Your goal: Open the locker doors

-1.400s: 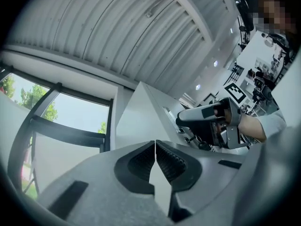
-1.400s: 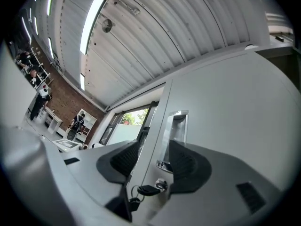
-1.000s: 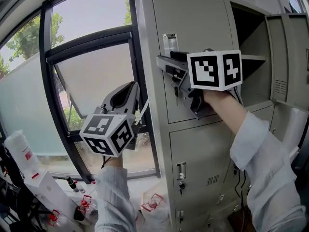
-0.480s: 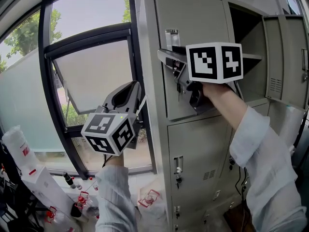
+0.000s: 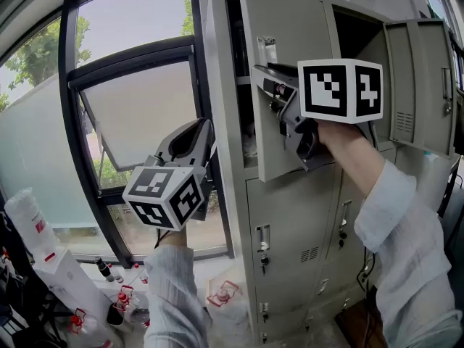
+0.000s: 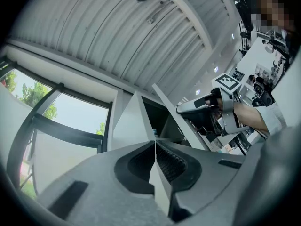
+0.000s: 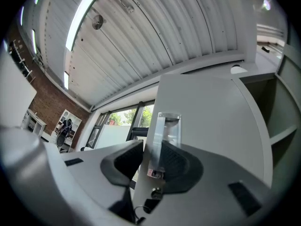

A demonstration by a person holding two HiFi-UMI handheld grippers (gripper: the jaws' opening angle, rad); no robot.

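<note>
Head view: a grey locker (image 5: 225, 216) fills the right half, with a window (image 5: 130, 114) to its left.

Upper-right door (image 5: 417, 85) is swung wide, so its compartment is exposed. Upper-left door (image 5: 290, 42) stands ajar, its free edge swung clear of the frame and a dark gap showing along that side. Lower doors (image 5: 297, 230) lie flush and shut.

Right gripper (image 5: 279, 104) is at the free edge of the upper-left door, just below the handle (image 5: 267, 49). In the right gripper view its jaws (image 7: 151, 159) are closing on that edge: the door's lip stands between the pads, one pad on the outer face and one behind it, so it is pinched. A lock (image 7: 153, 192) sits just under the pads.

Left gripper (image 5: 199, 133) is held in front of the window, apart from the locker. In the left gripper view its jaws (image 6: 154, 157) are pressed together on nothing.

Progress, as judged: one upper door is fully open and a second is partly open and needs swinging out further. The lower doors are not yet begun, so roughly half the task remains.
</note>
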